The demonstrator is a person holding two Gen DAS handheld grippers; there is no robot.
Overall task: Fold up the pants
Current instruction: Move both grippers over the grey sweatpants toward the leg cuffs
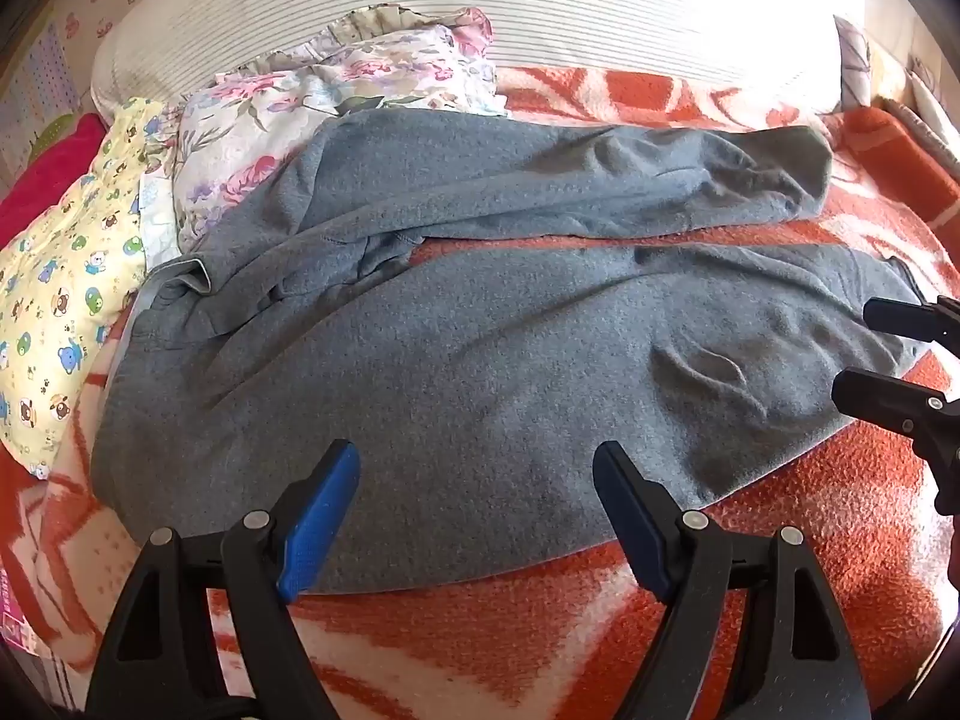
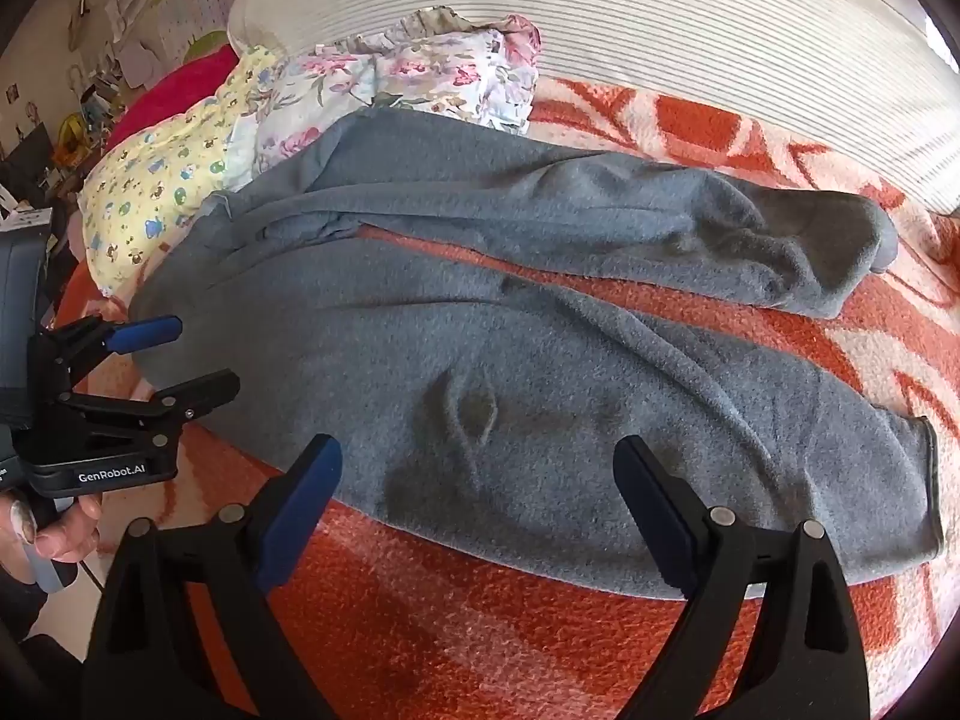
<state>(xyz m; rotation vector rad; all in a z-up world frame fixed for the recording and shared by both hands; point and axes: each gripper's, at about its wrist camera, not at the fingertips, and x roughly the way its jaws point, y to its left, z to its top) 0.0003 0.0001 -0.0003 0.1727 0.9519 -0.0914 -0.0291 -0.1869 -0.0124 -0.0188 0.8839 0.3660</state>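
Grey fleece pants [image 1: 480, 360] lie spread on an orange and white blanket [image 1: 810, 528], waistband to the left, the two legs running right with a strip of blanket between them. In the right wrist view the pants [image 2: 540, 372] show the near leg's hem at right. My left gripper [image 1: 477, 480] is open and empty, hovering over the near edge of the near leg. My right gripper [image 2: 477, 468] is open and empty over the same leg, further toward the hem. Each gripper shows in the other's view: the right one [image 1: 852, 354] and the left one [image 2: 204, 354].
A floral pillow [image 1: 336, 102] and a yellow cartoon-print pillow [image 1: 66, 276] lie at the waistband end, the floral one partly under the pants. A white striped bolster [image 1: 480, 0] runs along the far side. A pink cushion [image 1: 54, 162] sits at far left.
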